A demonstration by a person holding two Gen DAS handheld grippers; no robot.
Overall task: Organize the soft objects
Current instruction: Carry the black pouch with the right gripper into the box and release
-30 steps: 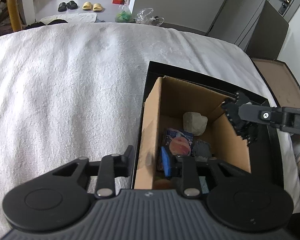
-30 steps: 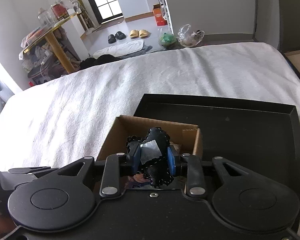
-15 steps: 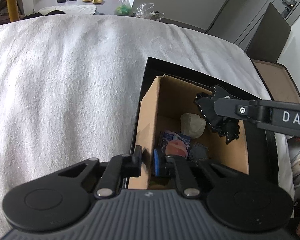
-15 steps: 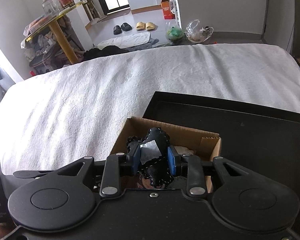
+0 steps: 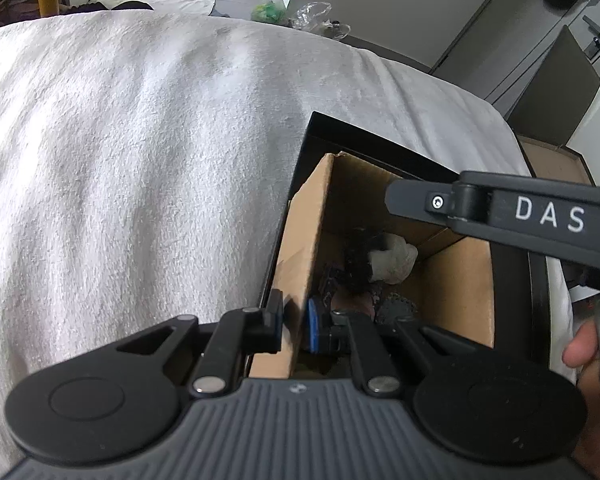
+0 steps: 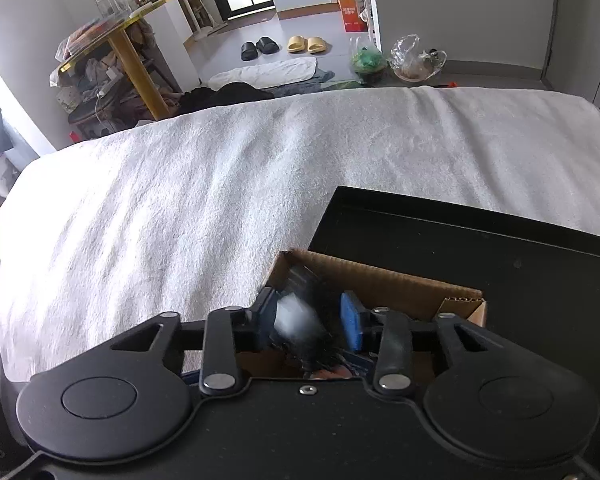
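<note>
An open cardboard box (image 5: 304,256) stands in a black tray (image 5: 384,146) on a white towel-covered bed. My left gripper (image 5: 294,326) is shut on the box's left wall, one pad outside and one inside. My right gripper (image 6: 310,322) hangs over the box with its pads apart; the black stitched soft toy (image 6: 300,320) is blurred between them, dropping into the box. In the left wrist view the toy (image 5: 358,256) lies beside a pale grey soft lump (image 5: 394,258), over other soft items. The right gripper's arm (image 5: 500,210) crosses above the box.
The white towel (image 6: 220,200) spreads left and beyond the tray. The tray's bare floor (image 6: 500,264) lies right of the box. Past the bed are slippers (image 6: 282,45), plastic bags (image 6: 414,58) and a cluttered yellow table (image 6: 112,36).
My right gripper moved over the box and opened; the black toy left its pads and fell inside. My left gripper closed tighter on the box wall.
</note>
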